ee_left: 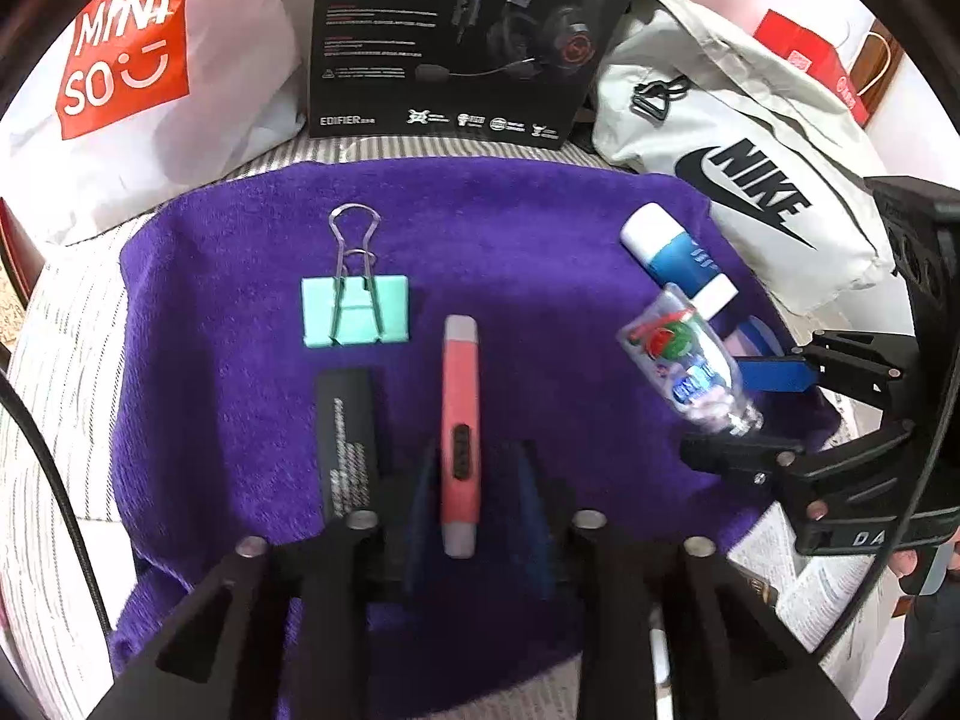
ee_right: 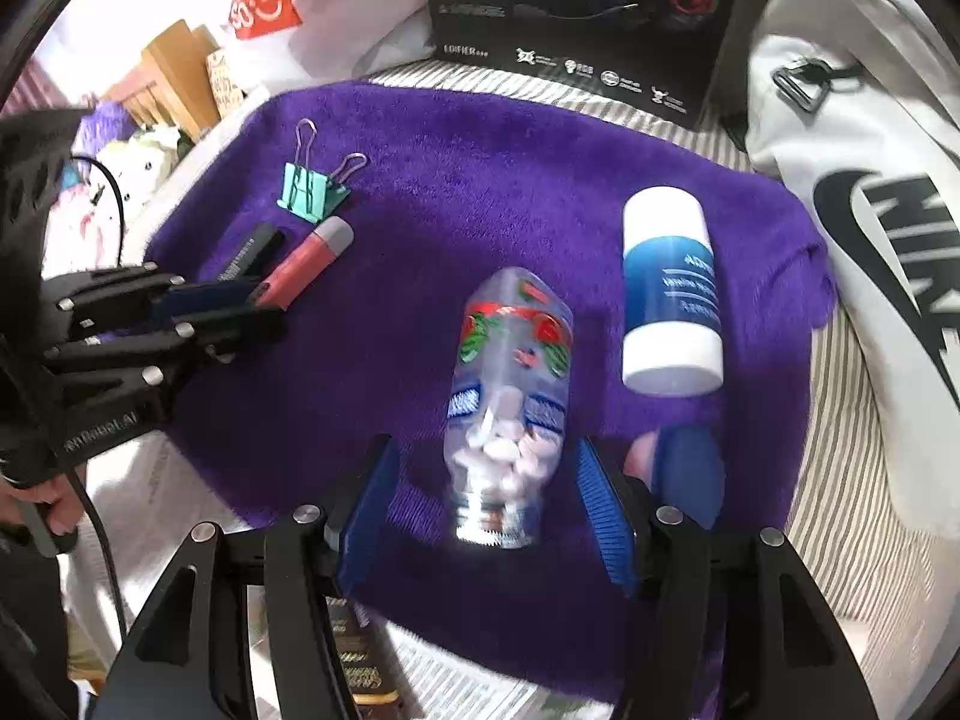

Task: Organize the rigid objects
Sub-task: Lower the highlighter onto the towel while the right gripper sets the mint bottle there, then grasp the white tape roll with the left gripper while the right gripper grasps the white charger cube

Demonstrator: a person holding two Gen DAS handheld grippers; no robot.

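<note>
A purple towel (ee_left: 510,228) holds the objects. A pink box cutter (ee_left: 459,432) lies between the open fingers of my left gripper (ee_left: 477,516), next to a black stick (ee_left: 348,438) and a mint binder clip (ee_left: 357,306). My right gripper (ee_right: 486,510) is open around a clear bottle of white tablets (ee_right: 510,408), whose cap end points toward me; its fingers stand apart from the bottle's sides. A blue and white tube (ee_right: 669,294) lies to its right. The bottle (ee_left: 690,360) and the right gripper (ee_left: 774,414) also show in the left wrist view.
A black Edifier headset box (ee_left: 462,42) stands behind the towel. A white Miniso bag (ee_left: 126,60) lies at the back left, a white Nike bag (ee_left: 744,180) at the back right. The towel lies on striped bedding (ee_right: 864,480). A blue round object (ee_right: 690,474) sits by my right finger.
</note>
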